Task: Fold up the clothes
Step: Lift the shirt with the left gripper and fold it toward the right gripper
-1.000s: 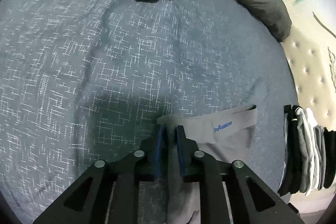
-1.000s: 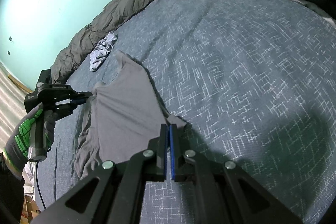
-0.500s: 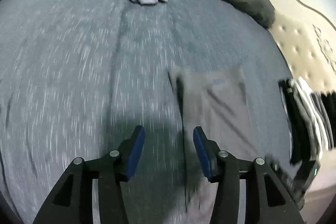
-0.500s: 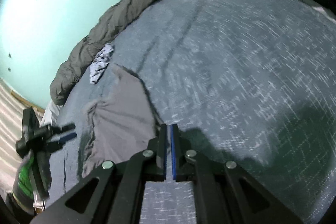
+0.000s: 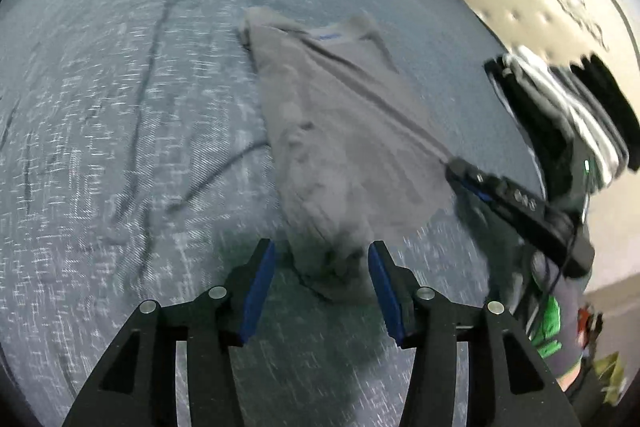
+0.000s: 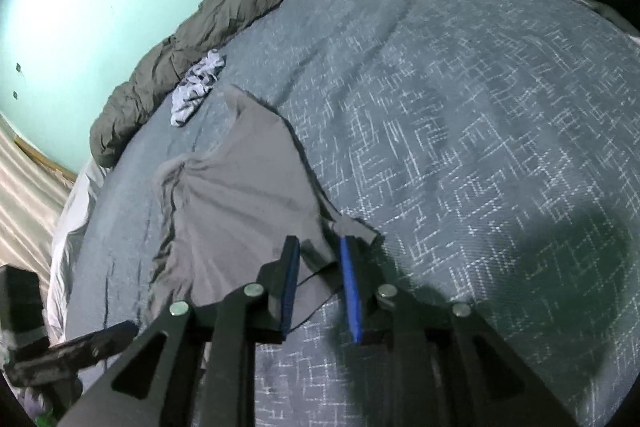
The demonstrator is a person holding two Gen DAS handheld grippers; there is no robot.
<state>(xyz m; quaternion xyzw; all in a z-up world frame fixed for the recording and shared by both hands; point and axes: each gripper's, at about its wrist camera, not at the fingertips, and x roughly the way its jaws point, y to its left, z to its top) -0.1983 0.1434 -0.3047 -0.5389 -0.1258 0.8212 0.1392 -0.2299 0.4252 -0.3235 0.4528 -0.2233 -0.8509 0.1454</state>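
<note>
Grey briefs (image 5: 340,131) are lying part-folded on the bed (image 5: 120,131). Your left claw (image 5: 322,285) is hanging half open and empty; earlier it was pinching the cloth. Your right claw (image 6: 320,279) is opening over a corner, pads clear. Be lifting straight off, so the fold is staying flat.

Dim indoor light; left wrist view smeared by motion blur, possibly worst at 3 o'clock; fisheye bends edges; soft shadow at 4 o'clock on right view
</note>
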